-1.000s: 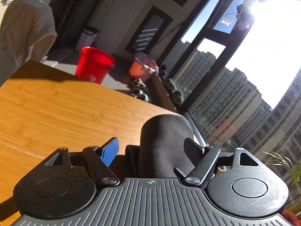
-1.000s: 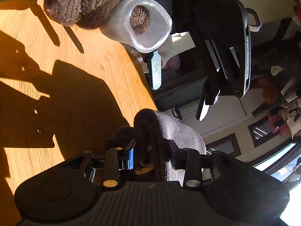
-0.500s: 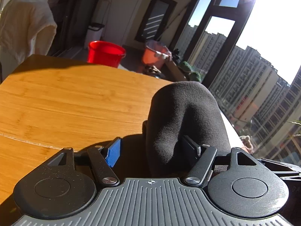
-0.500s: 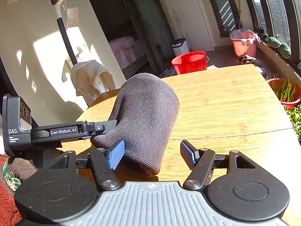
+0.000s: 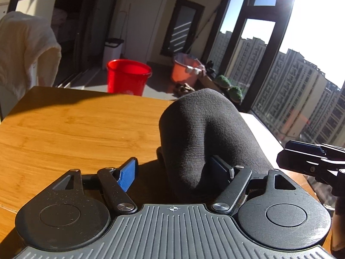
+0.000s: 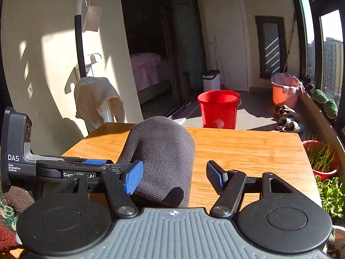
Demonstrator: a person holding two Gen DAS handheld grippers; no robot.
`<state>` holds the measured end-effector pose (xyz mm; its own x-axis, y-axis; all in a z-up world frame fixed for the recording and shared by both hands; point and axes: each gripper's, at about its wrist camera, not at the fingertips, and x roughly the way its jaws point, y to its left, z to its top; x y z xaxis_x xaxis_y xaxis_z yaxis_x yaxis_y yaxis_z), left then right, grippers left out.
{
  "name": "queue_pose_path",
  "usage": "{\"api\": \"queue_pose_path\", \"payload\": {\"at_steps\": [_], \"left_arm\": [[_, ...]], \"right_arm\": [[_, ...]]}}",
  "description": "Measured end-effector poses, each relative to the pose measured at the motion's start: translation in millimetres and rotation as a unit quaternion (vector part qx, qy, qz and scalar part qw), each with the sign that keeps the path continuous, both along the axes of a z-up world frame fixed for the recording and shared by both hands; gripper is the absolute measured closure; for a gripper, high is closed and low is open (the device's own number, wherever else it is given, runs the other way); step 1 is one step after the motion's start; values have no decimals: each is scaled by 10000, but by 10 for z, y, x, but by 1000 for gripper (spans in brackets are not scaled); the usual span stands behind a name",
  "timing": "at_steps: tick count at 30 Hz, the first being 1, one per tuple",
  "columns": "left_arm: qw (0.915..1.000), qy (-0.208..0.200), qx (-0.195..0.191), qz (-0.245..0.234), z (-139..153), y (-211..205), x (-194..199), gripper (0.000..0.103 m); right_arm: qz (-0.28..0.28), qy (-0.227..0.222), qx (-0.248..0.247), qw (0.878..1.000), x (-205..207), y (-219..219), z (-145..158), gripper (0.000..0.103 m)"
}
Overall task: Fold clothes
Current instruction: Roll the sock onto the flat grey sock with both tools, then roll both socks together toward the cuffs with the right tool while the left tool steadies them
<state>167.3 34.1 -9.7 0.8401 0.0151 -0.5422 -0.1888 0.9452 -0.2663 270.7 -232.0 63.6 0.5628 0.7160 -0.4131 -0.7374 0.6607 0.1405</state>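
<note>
Garment (image 5: 207, 133) now rests draped on the near desk (image 5: 75, 129), after you swung it down from a raised, tilted hold a second ago. Your left tool (image 5: 174, 170) and right tool (image 6: 174, 178) both gape wide, each with one finger against the dark knit, neither gripping it.

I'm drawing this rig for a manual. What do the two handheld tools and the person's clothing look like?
Both tools, left and right, share a grey ribbed body, two round black discs, black linkage arms with silver pivots, and blue finger pads. The left tool's side reads "DAS" and "GenRobot.AI". A red, green and brown knit sleeve shows.
</note>
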Motion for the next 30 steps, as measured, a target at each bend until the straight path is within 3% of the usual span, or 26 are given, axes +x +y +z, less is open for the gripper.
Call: {"api": "queue_pose_path", "payload": {"at_steps": [3, 6, 9, 12, 15, 19, 22, 26, 30], "left_arm": [[10000, 8, 75, -27, 10, -9, -1, 22], [9998, 3, 203, -63, 13, -16, -1, 20], [9995, -58, 300, -69, 0, -7, 1, 17], [9996, -180, 204, -114, 13, 27, 11, 17], [9992, -372, 129, -74, 125, -4, -118, 25], [9971, -645, 296, -285, 253, -200, -310, 26], [9963, -431, 600, -430, 159, -306, -250, 25], [9976, -306, 416, -458, 20, -294, -206, 25], [9980, -317, 318, -434, -38, -257, -194, 21]], "right_arm": [[137, 199, 282, 9993, 245, 295, 134, 31], [420, 1041, 485, 9925, 503, 590, 16, 31], [-27, 1473, -82, 9891, 667, 804, -307, 40], [-163, 1289, -228, 9913, 650, 760, -484, 44], [-246, 1392, -210, 9897, 646, 668, -470, 44], [-379, 1376, -123, 9897, 622, 568, -504, 44], [-544, 1229, 14, 9909, 539, 445, -470, 43], [-526, 557, 108, 9970, 153, 124, -311, 39], [-414, 866, 49, 9954, -64, -124, -459, 39]]}}
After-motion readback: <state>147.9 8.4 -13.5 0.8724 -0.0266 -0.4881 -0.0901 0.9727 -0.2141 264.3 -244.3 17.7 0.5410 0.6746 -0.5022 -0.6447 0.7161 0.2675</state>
